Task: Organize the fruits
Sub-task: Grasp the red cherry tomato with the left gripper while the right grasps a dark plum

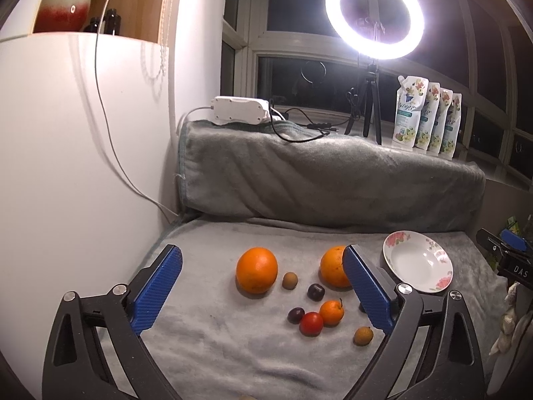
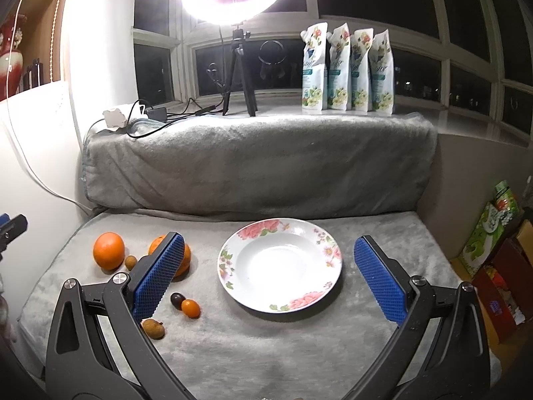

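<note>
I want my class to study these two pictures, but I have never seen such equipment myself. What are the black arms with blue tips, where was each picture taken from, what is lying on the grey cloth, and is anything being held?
A person holds a hand tool in each hand, each with two blue-padded fingers and its own camera looking along them. One picture looks out from the left gripper, the other from the right gripper. Both are open and hold nothing. On the grey blanket lie two large oranges, a small orange, a red fruit, two dark fruits and two brownish ones. Beside them sits an empty flowered plate. A ring light shines behind.
</note>
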A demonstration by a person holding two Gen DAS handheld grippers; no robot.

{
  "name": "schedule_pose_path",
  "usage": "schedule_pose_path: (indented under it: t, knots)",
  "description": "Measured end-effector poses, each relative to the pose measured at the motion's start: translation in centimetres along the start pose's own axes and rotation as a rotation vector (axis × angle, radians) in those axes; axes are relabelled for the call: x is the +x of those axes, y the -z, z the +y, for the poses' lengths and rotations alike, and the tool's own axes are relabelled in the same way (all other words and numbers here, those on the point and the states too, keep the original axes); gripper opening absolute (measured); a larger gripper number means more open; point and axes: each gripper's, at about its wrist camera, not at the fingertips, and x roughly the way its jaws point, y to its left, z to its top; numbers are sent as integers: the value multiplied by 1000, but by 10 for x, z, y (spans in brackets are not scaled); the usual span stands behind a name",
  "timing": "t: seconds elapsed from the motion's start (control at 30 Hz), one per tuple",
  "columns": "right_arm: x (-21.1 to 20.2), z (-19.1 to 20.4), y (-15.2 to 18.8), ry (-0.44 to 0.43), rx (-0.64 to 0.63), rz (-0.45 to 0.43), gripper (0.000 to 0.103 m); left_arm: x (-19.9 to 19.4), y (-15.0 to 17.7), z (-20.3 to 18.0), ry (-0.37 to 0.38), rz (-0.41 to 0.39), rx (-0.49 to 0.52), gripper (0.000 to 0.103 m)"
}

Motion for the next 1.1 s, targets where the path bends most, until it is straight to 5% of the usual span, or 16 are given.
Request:
schedule_pose_path:
  t: [0.4,0.5,0.77,1.1]
  knots:
    - [33,9,-1,-174,4,101,99,19,14,6,92,86,-47,83]
    - [46,14,0,-238,22,152,91,25,18,7,118,112,-59,81]
    - [77,35,6,-363,8,253,89,42,35,13,180,198,-93,66]
    - [103,57,20,-438,-12,364,66,60,62,11,222,299,-106,47]
